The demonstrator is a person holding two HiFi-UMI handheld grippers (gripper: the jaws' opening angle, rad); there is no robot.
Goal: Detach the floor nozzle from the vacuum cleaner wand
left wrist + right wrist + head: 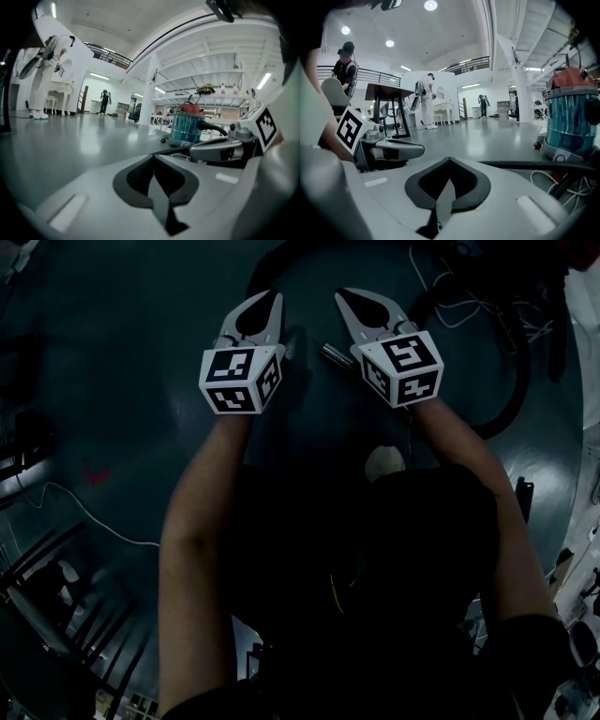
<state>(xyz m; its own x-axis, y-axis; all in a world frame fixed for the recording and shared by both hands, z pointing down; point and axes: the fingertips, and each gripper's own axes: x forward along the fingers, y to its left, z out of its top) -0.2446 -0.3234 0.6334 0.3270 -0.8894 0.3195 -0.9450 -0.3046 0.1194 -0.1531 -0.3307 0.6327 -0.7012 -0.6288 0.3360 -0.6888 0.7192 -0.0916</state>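
**Both tongs pinched shut, can't find the nozzle**

So in the head view the left gripper [275, 296] and right gripper [343, 294] are held side by side over the dark floor [122, 399]. They're a little apart, and both point away from the person. Each gripper's own view shows its jaws squeezed fully together with nothing caught between them.

On the floor between the two, there's a short shiny tube end [330, 352]. It might be the wand, but it's too dark to say for sure. The floor nozzle I honestly can't pick out in any view.

In the right gripper view, the canister vacuum [572, 110], with its teal body and red top, sits on the floor off to the far right. Its black hose [534, 164] runs across the floor just beyond the right gripper. Way in the back, a person in white [425, 101] is standing.
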